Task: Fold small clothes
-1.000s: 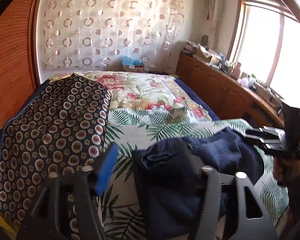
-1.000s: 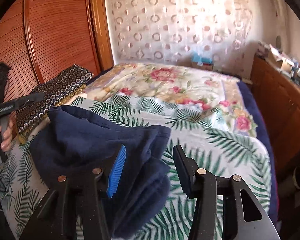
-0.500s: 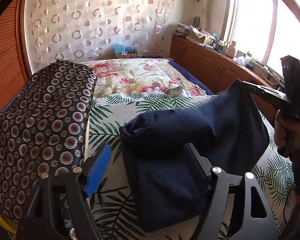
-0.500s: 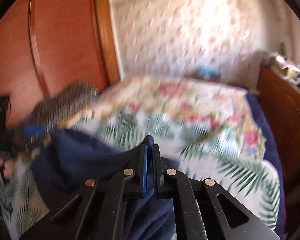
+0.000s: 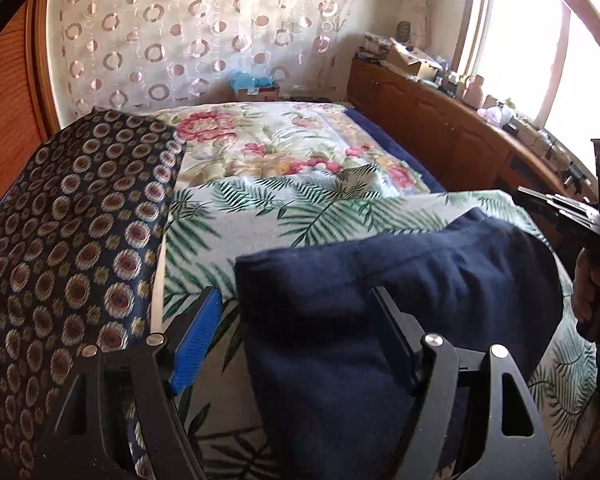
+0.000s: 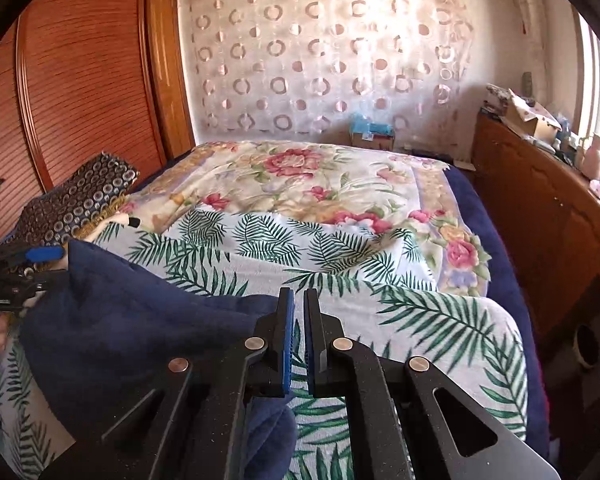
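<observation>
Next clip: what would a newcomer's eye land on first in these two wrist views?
The dark navy garment bunched on the palm-leaf sheet at the near end of the bed dominates both views. The left gripper hangs wide open over its near edge. The right gripper is nearly closed, its jaws opening slightly; cloth shows low between them, though a grip is unclear.

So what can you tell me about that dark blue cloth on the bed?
The dark blue garment looks like soft, thick knit, folded over into a rumpled bundle with a rounded fold along its far edge. It lies on the palm-leaf sheet at the bed's near end. The left gripper straddles its near-left corner, jaws open, not pinching it.
</observation>
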`<state>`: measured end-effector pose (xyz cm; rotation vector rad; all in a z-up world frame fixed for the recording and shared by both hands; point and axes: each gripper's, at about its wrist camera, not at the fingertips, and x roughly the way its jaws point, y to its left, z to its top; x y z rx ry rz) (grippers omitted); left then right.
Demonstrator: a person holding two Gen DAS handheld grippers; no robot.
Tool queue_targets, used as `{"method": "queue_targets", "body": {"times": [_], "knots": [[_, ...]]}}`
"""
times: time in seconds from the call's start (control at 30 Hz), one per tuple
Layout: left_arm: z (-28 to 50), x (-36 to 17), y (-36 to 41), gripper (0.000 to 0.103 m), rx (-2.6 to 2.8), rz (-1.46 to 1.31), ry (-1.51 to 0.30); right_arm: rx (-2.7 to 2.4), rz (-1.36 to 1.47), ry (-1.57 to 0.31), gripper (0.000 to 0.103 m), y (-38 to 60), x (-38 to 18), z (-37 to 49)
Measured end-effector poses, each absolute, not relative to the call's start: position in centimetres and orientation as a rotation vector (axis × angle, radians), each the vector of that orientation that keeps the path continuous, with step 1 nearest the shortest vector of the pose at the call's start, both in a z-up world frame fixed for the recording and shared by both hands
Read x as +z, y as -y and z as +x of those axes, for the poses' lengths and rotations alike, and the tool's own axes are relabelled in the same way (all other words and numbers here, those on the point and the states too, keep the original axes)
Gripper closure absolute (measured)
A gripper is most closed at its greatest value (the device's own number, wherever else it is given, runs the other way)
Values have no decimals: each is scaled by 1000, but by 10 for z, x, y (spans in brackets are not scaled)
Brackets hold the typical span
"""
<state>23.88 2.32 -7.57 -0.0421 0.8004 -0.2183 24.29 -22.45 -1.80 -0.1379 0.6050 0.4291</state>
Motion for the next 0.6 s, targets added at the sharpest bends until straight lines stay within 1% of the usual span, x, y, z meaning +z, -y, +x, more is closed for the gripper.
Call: {"method": "queue_targets", "body": {"times": [0.03, 0.1, 0.13, 0.17, 0.2, 0.23, 0.27, 0.3, 0.4, 0.47, 0.53, 0.6], "knots": [[241, -76, -24, 28, -219, -39, -802, 431, -133, -606, 88, 227, -18, 239], [247, -76, -24, 34, -225, -40, -813, 436, -123, -606, 79, 230, -15, 232], [251, -76, -25, 41, -233, -44, -819, 442, -119, -607, 77, 231, -17, 230], [254, -77, -25, 51, -236, -47, -826, 447, -120, -611, 76, 233, -20, 228], [258, -79, -26, 59, -231, -46, -837, 451, -120, -615, 73, 233, -22, 226], [259, -80, -26, 91, -233, -43, -844, 456, -119, -619, 69, 234, -23, 224], [260, -79, -26, 97, -247, -48, -835, 464, -116, -622, 66, 234, -25, 223], [258, -74, -27, 97, -251, -52, -803, 465, -112, -622, 62, 235, -25, 222], [252, -57, -29, 97, -224, -57, -734, 480, -87, -617, 60, 237, -24, 219], [253, -50, -30, 96, -201, -56, -726, 489, -86, -622, 56, 235, -26, 215], [253, -48, -27, 96, -195, -35, -729, 495, -93, -626, 49, 232, -27, 215], [254, -47, -27, 95, -174, -7, -731, 497, -98, -632, 46, 228, -30, 214]]}}
